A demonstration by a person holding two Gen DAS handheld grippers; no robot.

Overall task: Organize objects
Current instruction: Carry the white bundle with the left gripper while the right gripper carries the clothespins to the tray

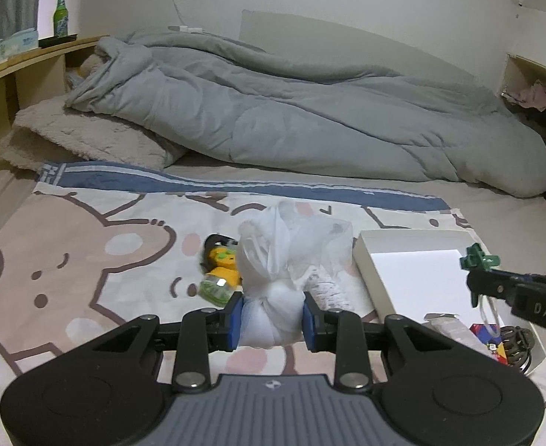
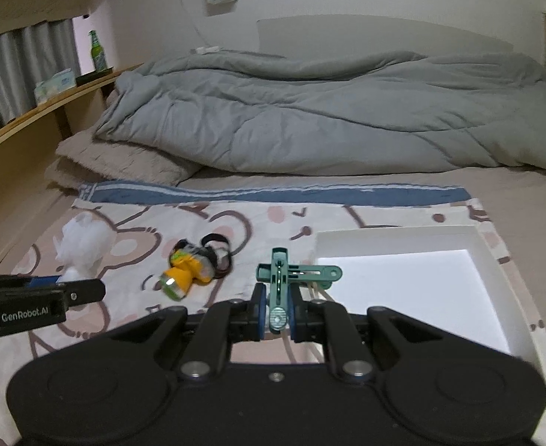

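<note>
Gripping a mesh bundle [image 1: 273,319] (left gripper [image 1: 273,321]) and clip [image 2: 284,278] (right gripper [image 2: 277,316]); headlamp [image 2: 185,275] at ten o'clock remains unboxed.

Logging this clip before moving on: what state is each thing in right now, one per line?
Left gripper: shut on the white mesh bundle, lifted off the cloth.
Right gripper: shut on the green clip, held near the box's left edge.
White box: open, lidless, some small items in its near corner.
Yellow headlamp: lying on its side on the cartoon cloth, strap loose.
Green bottle: upright on the shelf.
</note>
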